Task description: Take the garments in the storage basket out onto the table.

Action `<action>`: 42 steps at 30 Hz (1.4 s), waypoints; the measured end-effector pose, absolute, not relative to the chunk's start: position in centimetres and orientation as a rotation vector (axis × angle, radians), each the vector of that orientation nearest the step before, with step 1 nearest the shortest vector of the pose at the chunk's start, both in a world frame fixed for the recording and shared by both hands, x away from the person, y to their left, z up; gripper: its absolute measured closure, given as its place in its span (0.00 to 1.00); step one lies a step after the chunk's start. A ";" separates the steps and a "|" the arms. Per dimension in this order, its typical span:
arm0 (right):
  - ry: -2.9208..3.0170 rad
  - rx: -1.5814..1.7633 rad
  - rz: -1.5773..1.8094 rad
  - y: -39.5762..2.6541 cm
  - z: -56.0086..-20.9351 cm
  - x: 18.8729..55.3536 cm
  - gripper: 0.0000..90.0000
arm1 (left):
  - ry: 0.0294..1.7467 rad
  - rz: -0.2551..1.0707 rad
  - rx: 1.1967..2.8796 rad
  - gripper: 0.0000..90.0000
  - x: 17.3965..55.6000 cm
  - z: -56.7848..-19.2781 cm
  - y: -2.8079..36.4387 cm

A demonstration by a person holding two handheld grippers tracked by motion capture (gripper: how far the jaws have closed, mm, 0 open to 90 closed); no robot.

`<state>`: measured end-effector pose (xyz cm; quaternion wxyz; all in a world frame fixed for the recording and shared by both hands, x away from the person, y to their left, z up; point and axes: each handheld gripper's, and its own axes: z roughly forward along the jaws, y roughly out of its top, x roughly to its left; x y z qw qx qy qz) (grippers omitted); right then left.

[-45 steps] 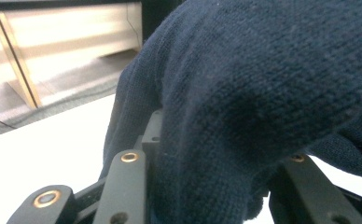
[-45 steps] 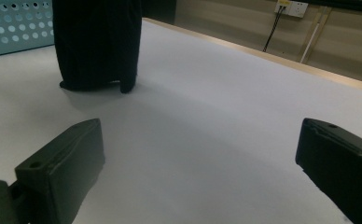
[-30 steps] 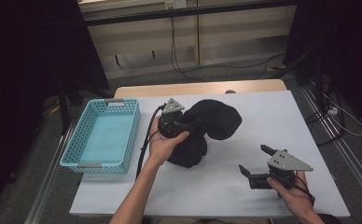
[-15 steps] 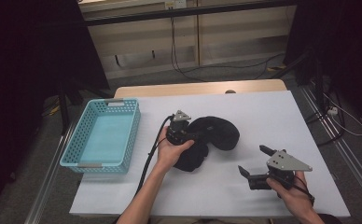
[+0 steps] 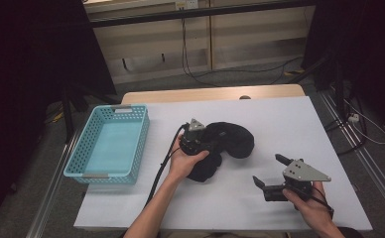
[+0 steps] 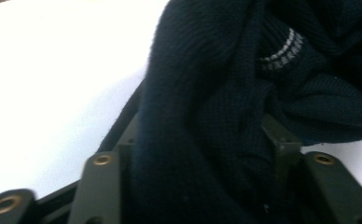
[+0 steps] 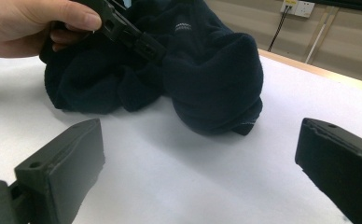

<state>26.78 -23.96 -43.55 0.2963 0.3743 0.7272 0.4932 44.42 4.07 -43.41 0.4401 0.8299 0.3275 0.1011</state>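
A dark navy knitted garment (image 5: 232, 140) with a thin pale stripe lies bunched on the white table (image 5: 289, 119) near its middle. My left gripper (image 5: 208, 147) rests low at the garment's left end, its tips buried in the cloth. In the left gripper view the knit (image 6: 216, 70) fills the space between the jaws, which have just been opening and stand apart, loose around it. My right gripper (image 5: 270, 171) sits on the table at the front right, open and holding nothing. Its view looks at the garment (image 7: 216, 70) and the left gripper (image 7: 128, 32) beyond.
A turquoise plastic basket (image 5: 143, 134) with nothing inside stands at the table's left side. Black cables trail from both grippers toward the front edge. Dark curtains and a wall with cables lie behind the table.
The left hand has come down and the lifted garment has sunk onto the table, spreading flatter. The right hand has kept still.
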 end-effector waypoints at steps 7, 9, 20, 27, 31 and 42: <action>1.927 0.988 1.314 -23.9 -43.5 26.7 0.01 | 0.792 0.283 2.069 0.29 44.1 -43.3 4.1; 1.926 0.989 1.315 -23.9 -43.5 26.7 0.01 | 0.790 0.291 2.082 0.19 44.0 -43.1 4.4; 1.936 0.999 1.315 -23.3 -43.7 27.1 0.00 | 0.784 0.319 2.071 0.05 43.2 -41.9 6.4; 1.961 0.995 1.314 -22.7 -43.9 27.5 0.01 | 0.746 0.323 2.001 0.06 42.0 -41.4 7.8; 1.961 0.988 1.316 -22.4 -43.8 27.8 0.01 | 0.719 0.347 1.995 0.05 41.1 -40.7 8.4; 1.966 0.924 1.329 -21.0 -42.7 29.1 0.07 | 0.665 0.296 1.989 0.05 38.8 -40.8 10.5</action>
